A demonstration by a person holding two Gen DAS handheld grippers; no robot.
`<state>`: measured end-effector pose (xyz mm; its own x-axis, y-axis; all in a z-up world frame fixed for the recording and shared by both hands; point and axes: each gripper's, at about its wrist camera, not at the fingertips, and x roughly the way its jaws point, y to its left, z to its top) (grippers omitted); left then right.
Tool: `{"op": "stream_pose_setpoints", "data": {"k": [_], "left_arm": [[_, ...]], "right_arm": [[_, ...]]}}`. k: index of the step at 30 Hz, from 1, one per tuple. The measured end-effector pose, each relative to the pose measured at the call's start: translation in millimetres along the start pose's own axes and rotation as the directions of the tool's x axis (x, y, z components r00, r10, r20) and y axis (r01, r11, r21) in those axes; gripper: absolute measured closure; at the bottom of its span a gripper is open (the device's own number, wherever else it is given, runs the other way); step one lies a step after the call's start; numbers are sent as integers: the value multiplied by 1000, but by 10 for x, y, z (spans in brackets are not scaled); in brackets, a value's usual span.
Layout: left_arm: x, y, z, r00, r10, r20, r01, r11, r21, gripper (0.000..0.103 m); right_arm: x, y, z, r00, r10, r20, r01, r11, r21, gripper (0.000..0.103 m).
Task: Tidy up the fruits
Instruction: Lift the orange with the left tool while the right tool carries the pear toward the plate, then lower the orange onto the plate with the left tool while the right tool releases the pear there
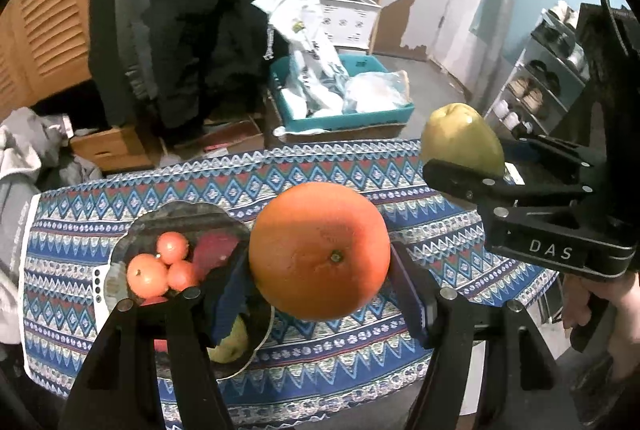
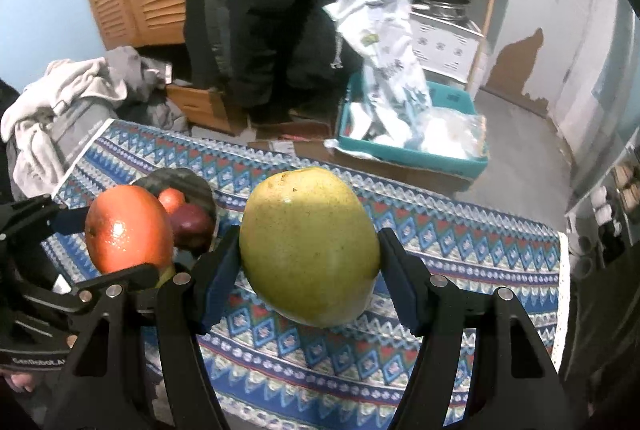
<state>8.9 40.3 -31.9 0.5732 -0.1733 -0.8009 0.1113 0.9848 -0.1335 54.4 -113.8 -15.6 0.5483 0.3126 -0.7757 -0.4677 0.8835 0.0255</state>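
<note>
The large round orange sits between the left gripper's pads, above the patterned blue tablecloth. Left of it, the dark scalloped plate holds 3 small oranges and perhaps 2 other fruits. Right, the right gripper clasps the yellow-green pear.

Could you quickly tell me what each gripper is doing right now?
Left gripper: shut on the orange.
Right gripper: shut on the pear.
</note>
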Motion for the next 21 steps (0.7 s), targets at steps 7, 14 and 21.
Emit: {"op": "stream_pose_setpoints", "data": {"k": [7,14,21], "left_arm": [[-19,283,-10,1000,28,6,-27,999,-46,34],[30,653,-22,998,56,-9,-57,992,-110,34],[148,1025,-65,995,93,-43,-99,978,-183,34]], "right_arm": [[148,269,172,999,32,-7,-32,999,-17,35],[354,501,286,998,55,-28,-56,998,-36,35],[653,677,349,992,107,-72,-109,994,-19,35]]}}
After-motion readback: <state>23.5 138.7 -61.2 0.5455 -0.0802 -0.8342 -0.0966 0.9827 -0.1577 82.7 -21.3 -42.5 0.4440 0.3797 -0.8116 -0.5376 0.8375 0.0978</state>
